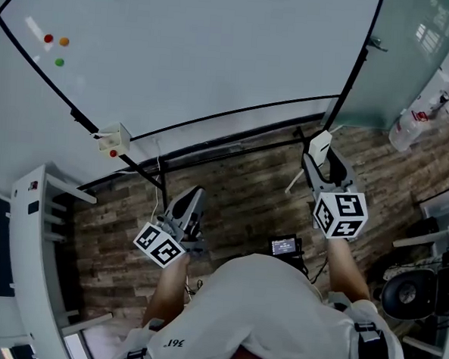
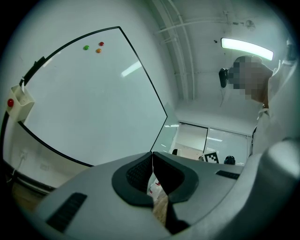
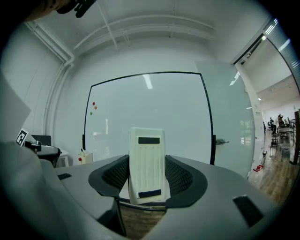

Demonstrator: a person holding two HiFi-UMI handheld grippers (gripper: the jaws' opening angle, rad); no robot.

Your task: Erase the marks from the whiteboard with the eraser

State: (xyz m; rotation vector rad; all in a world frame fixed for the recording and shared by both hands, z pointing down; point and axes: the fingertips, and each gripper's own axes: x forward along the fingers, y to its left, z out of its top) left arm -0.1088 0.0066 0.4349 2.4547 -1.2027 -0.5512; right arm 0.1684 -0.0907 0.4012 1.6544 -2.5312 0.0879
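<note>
The right tool (image 3: 147,180) clamps the eraser (image 3: 147,152); left tool (image 2: 152,161) closed.

wood-plank floor (image 1: 246,203); the whiteboard (image 1: 202,45) stands on it.

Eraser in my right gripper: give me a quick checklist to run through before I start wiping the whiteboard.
1. Eraser gripped by right gripper: ok, jaws closed on both its sides.
2. Left gripper free: ok, jaws together, nothing between them.
3. Eraser facing whiteboard: ok, board straight ahead, nothing in between.
4. Eraser touching board: not ok, clearly apart from it.
5. Marks located: cannot tell; only three coloured dots show, near one corner.
</note>
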